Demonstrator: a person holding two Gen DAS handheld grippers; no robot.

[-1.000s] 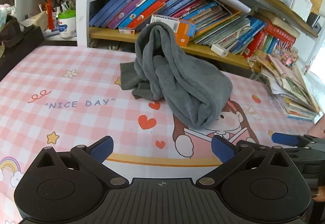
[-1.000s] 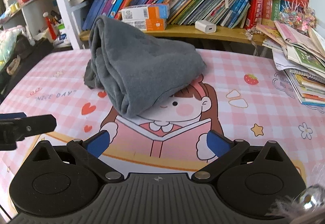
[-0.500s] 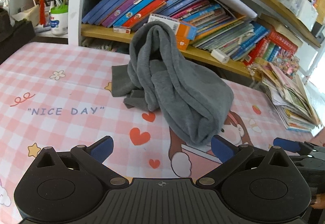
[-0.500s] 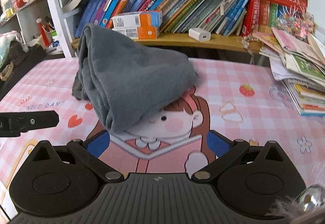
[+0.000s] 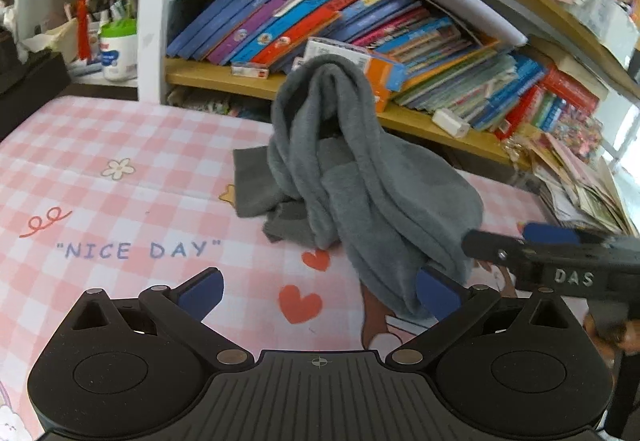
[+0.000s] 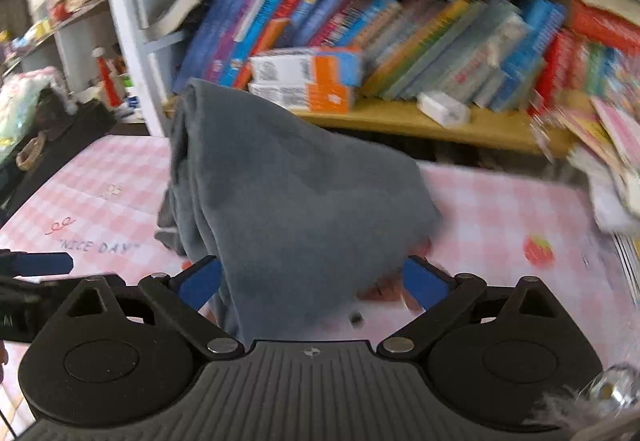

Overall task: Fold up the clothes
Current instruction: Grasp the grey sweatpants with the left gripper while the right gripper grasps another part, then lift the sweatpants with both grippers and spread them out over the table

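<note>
A grey fleece garment (image 5: 360,181) lies heaped in a tall crumpled pile on the pink checked mat (image 5: 120,161). It also shows in the right wrist view (image 6: 296,201), blurred and close. My left gripper (image 5: 318,291) is open and empty just in front of the pile's near end. My right gripper (image 6: 312,281) is open, with the garment's near edge reaching between its jaws. The right gripper also shows in the left wrist view (image 5: 552,253), at the pile's right side.
A bookshelf (image 5: 360,21) full of leaning books stands right behind the mat. A stack of magazines (image 5: 580,177) lies at the right. A pen pot and white tub (image 5: 116,45) stand at the back left. A dark bag (image 6: 48,129) sits far left.
Both grippers have moved forward toward the garment. The right gripper has closed in fastest and now has the garment's near edge between its open jaws.
</note>
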